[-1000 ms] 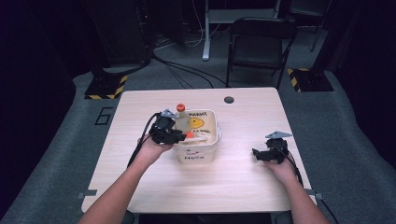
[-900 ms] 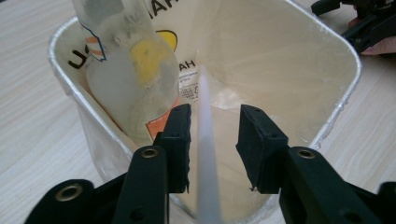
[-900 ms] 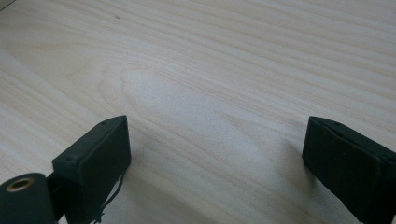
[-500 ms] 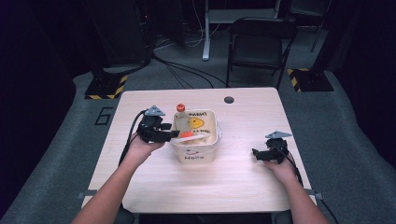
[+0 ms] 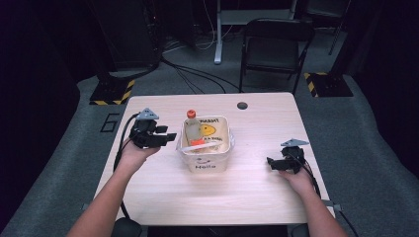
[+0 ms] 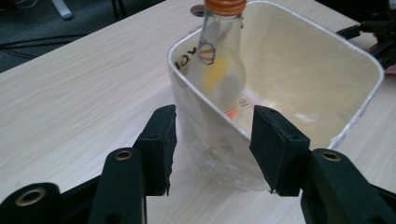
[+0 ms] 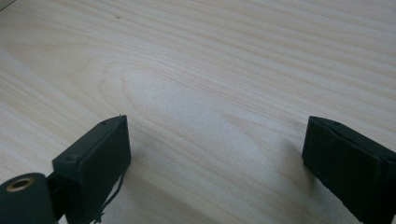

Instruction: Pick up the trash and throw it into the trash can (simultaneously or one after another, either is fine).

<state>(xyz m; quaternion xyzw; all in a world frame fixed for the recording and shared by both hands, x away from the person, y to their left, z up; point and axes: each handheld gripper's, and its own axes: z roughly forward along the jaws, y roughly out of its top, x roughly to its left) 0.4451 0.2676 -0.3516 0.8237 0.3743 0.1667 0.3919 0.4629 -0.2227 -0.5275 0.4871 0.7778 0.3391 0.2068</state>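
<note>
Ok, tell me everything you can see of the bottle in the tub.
The bottle is clear, glass or plastic by the look, with an orange cap and a yellow and orange label. It leans tilted inside the white square tub, its base down in the tub, its neck resting at the far left corner and the cap poking above the rim. The left gripper is open in front of the tub, not touching the bottle.

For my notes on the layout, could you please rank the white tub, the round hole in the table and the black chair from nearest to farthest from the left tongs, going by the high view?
From the left tongs:
1. White tub, just beside them, mid-table.
2. Round hole, near the table's far edge.
3. Black chair, on the floor beyond the table.
</note>
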